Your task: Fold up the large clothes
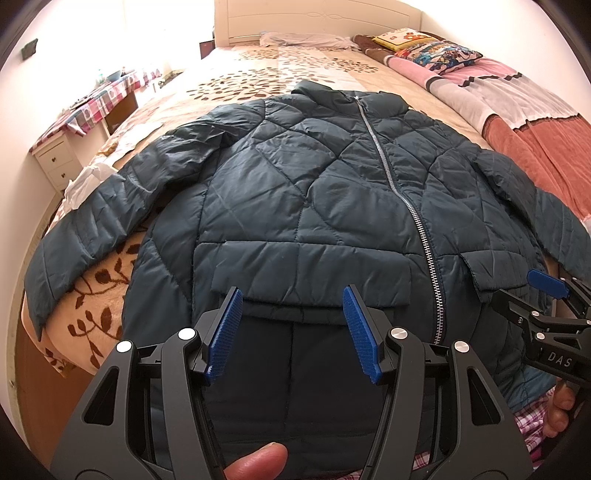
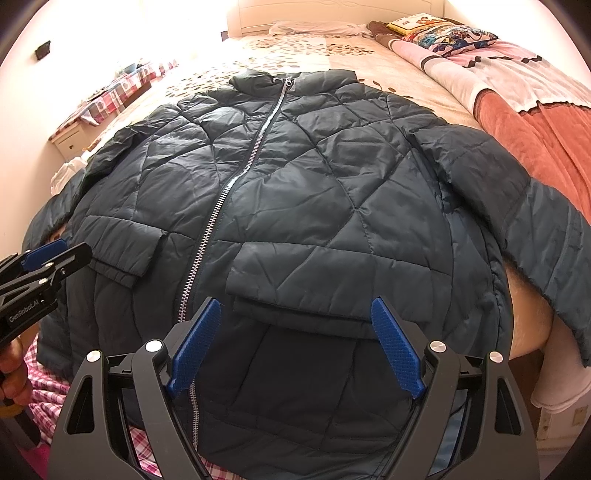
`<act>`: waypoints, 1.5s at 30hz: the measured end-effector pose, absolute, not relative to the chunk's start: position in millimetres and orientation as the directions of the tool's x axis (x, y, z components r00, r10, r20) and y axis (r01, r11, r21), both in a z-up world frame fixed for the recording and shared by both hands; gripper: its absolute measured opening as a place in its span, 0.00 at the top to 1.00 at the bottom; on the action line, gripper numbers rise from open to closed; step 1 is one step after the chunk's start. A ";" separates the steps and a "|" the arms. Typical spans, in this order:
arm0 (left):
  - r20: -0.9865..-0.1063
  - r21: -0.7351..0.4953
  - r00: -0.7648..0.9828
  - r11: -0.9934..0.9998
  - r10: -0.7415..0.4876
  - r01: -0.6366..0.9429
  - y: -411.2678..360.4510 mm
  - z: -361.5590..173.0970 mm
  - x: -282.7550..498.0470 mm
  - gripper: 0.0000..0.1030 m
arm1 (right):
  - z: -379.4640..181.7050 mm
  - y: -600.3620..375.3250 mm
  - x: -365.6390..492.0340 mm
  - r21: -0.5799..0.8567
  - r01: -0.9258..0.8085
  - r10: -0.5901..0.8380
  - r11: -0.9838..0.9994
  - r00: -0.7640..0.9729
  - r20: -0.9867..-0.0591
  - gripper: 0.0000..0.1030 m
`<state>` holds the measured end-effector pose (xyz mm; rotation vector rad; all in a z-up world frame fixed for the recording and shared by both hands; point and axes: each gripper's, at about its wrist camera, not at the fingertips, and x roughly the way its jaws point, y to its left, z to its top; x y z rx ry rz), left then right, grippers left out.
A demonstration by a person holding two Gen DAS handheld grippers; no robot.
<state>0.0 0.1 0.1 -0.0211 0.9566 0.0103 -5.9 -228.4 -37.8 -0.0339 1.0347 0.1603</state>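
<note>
A dark teal quilted jacket [image 1: 325, 192] lay face up and spread flat across the bed [image 1: 258, 70], zipped shut, collar toward the headboard [image 1: 314, 18] and hem hanging over the near edge toward the fingers. Its silver zipper [image 1: 399, 188] ran from the collar down past the inner side of each pair of fingers. 2 flap pockets sat low on the front: one pocket flap [image 1: 310, 273] lay just ahead of the left gripper [image 1: 291, 332], the other pocket flap [image 2: 325, 280] just ahead of the right gripper [image 2: 295, 347]. Both sleeves stretched outward, well beyond the fingers on either side; the left sleeve [image 1: 88, 225] drooped over the bed's side, and the right sleeve [image 2: 546, 229] reached toward the far edge.

Both grippers hovered over the hem, angled down. Each pair of blue fingers [image 1: 225, 332] stood spread apart and released, with only jacket fabric seen beyond the gap and nothing pinched.

A thumb tip [image 1: 258, 461] showed below the left gripper. Folded blankets [image 1: 517, 96] and cartoon pillows [image 1: 432, 44] lined the bed past the right sleeve. A white nightstand [image 1: 55, 158] under a plaid cloth stood beyond the left sleeve.
</note>
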 end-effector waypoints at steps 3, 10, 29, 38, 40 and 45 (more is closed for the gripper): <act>-0.817 -0.014 0.576 1.000 -0.001 -0.018 0.0 0.1 0.0 0.45 | -38.2 -228.8 -5.9 0.048 -0.149 0.117 0.988 0.500 -0.858 0.20; -0.817 -0.013 0.577 1.000 -0.001 -0.018 0.1 0.1 0.0 0.45 | -39.0 -226.7 -5.9 0.049 -0.149 0.117 0.988 0.499 -0.859 0.20; -0.817 -0.014 0.576 1.000 -0.001 -0.019 0.2 0.2 0.0 0.45 | -42.5 -234.3 -6.8 0.053 -0.138 0.117 0.989 0.503 -0.856 0.20; -0.817 -0.014 0.576 1.000 -0.002 -0.017 0.3 0.4 -0.1 0.45 | -36.7 -242.2 -5.9 0.066 -0.104 0.110 0.992 0.506 -0.855 0.20; -0.818 -0.014 0.575 1.000 -0.002 -0.017 0.2 0.3 0.0 0.45 | -36.3 -246.1 -5.9 0.068 -0.090 0.104 0.994 0.510 -0.854 0.20; -0.818 -0.014 0.576 1.000 -0.004 -0.014 5.2 -1.4 1.5 0.45 | -33.7 -261.8 -6.5 0.071 -0.038 0.080 0.997 0.525 -0.848 0.20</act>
